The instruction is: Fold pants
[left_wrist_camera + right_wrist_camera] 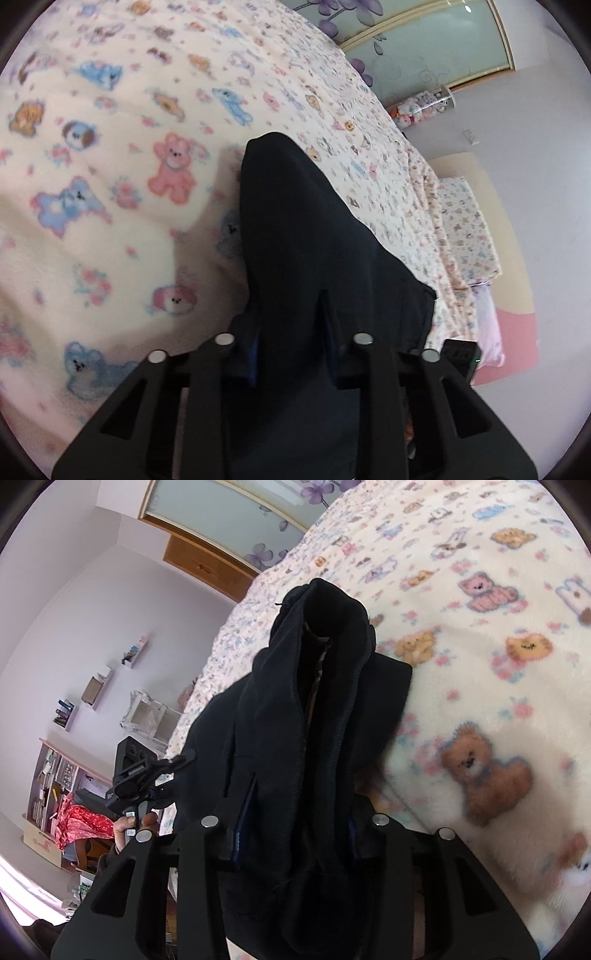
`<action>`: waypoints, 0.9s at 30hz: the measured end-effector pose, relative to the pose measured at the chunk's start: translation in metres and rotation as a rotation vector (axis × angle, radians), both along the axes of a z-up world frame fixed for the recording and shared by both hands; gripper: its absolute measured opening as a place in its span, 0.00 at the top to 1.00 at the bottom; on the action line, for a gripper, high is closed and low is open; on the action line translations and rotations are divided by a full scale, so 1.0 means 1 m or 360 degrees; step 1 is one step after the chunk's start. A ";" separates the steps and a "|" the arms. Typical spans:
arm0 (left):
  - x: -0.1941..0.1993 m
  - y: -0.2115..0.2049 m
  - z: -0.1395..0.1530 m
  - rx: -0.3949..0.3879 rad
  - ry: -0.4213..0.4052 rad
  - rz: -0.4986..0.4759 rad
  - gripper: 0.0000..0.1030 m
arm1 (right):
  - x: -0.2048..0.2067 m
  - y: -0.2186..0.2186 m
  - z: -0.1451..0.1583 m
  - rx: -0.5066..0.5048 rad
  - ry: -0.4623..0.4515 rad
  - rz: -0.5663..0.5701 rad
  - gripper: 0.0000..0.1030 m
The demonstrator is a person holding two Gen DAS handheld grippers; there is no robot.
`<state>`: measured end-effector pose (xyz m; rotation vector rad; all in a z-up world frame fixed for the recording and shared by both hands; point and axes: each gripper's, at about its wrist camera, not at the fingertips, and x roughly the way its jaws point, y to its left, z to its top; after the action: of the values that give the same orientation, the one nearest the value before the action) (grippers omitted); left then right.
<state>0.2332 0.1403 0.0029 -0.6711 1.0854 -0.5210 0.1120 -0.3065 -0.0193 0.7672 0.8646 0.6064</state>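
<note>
Bunching between both grippers' fingers (255, 354): black pants (306, 229).

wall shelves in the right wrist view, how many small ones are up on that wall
3, stepping diagonally down the lilac wall at left: the top shelf, the middle shelf holding a cardboard box, and the lowest shelf with books. More may lie beyond the frame.

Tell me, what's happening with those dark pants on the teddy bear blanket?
A person is folding the dark pants on a bed covered with a teddy bear blanket. Each hand holds a two-finger tool. The left gripper is clamped on one part of the cloth, and the right gripper is pinching a thick bunch of it. The pants are lifted and bunched up, not yet laid flat or neatly folded.
</note>
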 end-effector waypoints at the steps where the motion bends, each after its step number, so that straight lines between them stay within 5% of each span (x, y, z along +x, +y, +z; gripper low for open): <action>1: -0.002 -0.002 0.004 0.0016 -0.0024 -0.0008 0.83 | -0.001 -0.001 0.002 0.0028 -0.0011 -0.0003 0.63; 8: -0.018 -0.020 0.038 -0.0009 -0.0194 -0.0084 0.87 | -0.001 -0.010 0.015 0.0230 -0.0069 -0.0027 0.69; 16: -0.022 -0.063 0.070 -0.0043 -0.0354 -0.0173 0.87 | 0.015 -0.016 0.025 0.0261 -0.0082 -0.0044 0.70; 27: 0.026 -0.118 0.076 -0.0142 -0.0460 -0.0151 0.88 | 0.052 -0.079 0.052 0.0185 -0.0235 -0.0368 0.70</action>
<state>0.2587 0.0227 0.0785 -0.6027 0.8276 -0.7282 0.1641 -0.3858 0.0329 0.9014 0.5987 0.5036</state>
